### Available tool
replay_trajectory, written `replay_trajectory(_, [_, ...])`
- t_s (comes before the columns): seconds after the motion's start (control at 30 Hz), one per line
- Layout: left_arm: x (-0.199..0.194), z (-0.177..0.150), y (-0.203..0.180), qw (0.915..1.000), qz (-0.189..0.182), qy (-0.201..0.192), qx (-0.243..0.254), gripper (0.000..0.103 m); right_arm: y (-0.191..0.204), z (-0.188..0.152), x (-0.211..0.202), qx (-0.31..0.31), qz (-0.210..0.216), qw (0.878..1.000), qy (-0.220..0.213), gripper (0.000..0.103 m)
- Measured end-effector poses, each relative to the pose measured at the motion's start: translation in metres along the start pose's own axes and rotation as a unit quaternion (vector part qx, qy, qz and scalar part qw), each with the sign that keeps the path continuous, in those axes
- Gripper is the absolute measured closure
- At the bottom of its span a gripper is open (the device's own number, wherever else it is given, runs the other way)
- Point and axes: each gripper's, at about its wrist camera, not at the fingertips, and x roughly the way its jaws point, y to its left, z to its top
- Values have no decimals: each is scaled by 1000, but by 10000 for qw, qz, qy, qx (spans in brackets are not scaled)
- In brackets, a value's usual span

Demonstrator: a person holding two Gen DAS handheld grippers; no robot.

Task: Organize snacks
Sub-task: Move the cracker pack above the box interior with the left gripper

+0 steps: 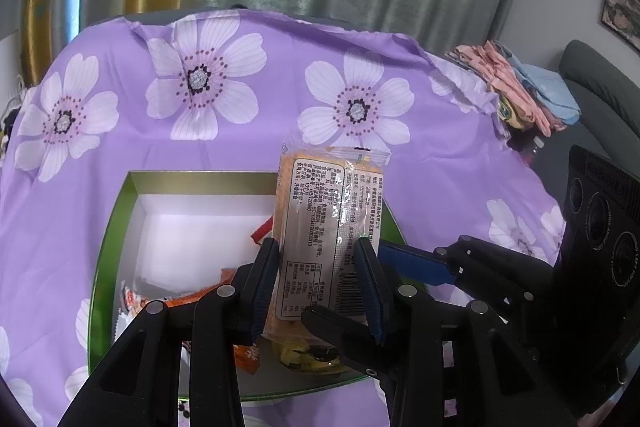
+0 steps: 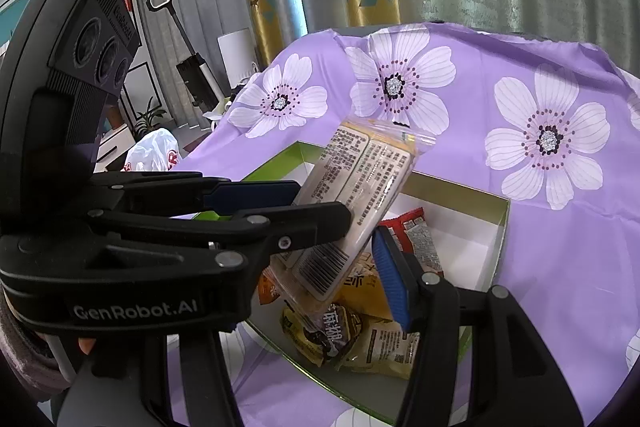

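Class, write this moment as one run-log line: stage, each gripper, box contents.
stage: packet over box | left gripper: shut on cracker packet | right gripper: open beside the packet | green box: several snack packs inside

My left gripper [image 1: 318, 279] points downward, its two blue-padded fingers [image 1: 264, 283] drawn close. My right gripper [image 2: 344, 263] reaches across it from the right, jaws standing partly apart.

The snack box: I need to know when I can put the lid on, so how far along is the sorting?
Done: several packets already lie in the box. In hand: the left claw grips a clear cracker packet above the box; the right claw stands beside it. Left: lowering that packet in; no loose snacks show on the purple cloth.
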Motion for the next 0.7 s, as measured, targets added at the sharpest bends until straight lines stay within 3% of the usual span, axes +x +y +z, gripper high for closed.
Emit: replay_trajectory(0.7, [13, 0, 6, 9998, 23, 181, -46, 64, -3, -2, 10, 62, 17, 9999, 120, 47])
